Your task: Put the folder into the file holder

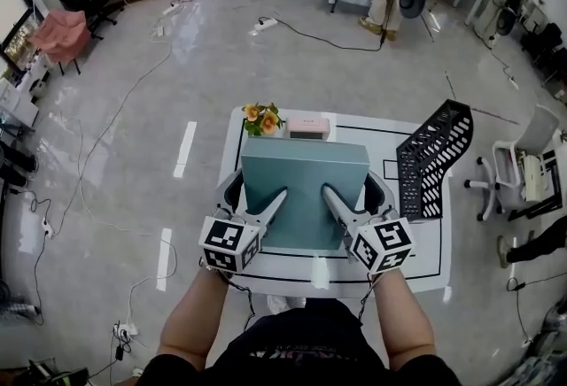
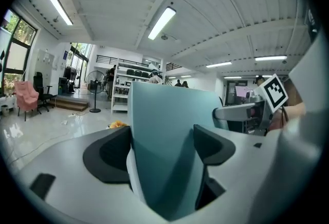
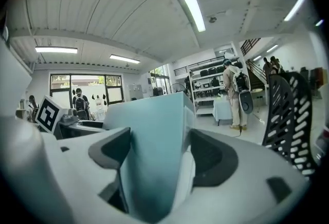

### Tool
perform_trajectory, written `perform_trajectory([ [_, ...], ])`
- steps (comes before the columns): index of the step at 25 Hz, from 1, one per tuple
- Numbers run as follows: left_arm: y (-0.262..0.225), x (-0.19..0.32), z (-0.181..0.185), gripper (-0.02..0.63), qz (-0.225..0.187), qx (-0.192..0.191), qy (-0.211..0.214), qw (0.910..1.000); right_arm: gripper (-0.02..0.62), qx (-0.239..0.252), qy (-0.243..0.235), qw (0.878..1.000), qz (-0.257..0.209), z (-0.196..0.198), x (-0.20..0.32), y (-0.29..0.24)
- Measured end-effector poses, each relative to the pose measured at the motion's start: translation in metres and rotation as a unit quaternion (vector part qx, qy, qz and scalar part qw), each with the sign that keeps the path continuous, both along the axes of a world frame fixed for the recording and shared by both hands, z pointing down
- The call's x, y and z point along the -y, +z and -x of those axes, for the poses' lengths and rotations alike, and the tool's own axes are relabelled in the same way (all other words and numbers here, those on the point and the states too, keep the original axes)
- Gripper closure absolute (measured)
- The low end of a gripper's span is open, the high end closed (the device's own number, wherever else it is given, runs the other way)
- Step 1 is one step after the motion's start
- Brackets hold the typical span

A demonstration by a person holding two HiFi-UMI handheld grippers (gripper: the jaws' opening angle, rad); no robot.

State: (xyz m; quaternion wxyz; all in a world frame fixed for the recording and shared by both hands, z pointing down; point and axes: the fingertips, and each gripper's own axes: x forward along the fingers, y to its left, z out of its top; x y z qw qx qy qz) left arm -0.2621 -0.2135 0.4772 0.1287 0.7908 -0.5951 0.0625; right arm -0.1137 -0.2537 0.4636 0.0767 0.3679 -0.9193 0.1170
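Noted a pink chair (image 1: 60, 32) on the floor at the far left of the head view, well apart from the white table (image 1: 376, 135). Found the left gripper (image 1: 276, 200) at the near left of that table, shut on the teal folder (image 1: 304, 173) at its near edge, with one jaw on top of the cover and the other out of sight beneath. In the left gripper view, saw both dark pads (image 2: 213, 146) pressed against the folder from either side, no gap left, and the folder rising between them toward the ceiling.

Held tilted over the middle of the table, near edge low at the grippers and far edge raised. In the head view, reached almost to a small bunch of orange flowers (image 1: 263, 117) and a pink box (image 1: 307, 125) at the table's far side. Could not tell whether any part of the folder touched the tabletop.

Found the right gripper (image 1: 330, 196) mirrored at the near right of the folder, likewise clamped on that same edge. In the right gripper view, made out its jaws tight on the teal cover, with only the folder between them.

Further right, found the black mesh file holder (image 1: 434, 154) on the right part of the table, beside the folder but apart from it, the folder not yet in it. Past the table's right edge, noted a white office chair (image 1: 523, 167) on the floor.
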Motion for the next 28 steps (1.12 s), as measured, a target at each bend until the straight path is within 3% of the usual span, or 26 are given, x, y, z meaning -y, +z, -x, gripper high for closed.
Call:
perform_trajectory([
  [13, -0.018, -0.066, -0.009, 0.229, -0.049, 0.006, 0.001, 0.9988, 0.235, -0.003, 0.005, 0.999, -0.049, -0.013, -0.071, -0.019],
  [28, -0.023, -0.135, -0.02, 0.23, -0.067, 0.012, 0.002, 0.9977, 0.236, -0.027, -0.023, 0.996, -0.076, -0.03, -0.145, -0.021],
])
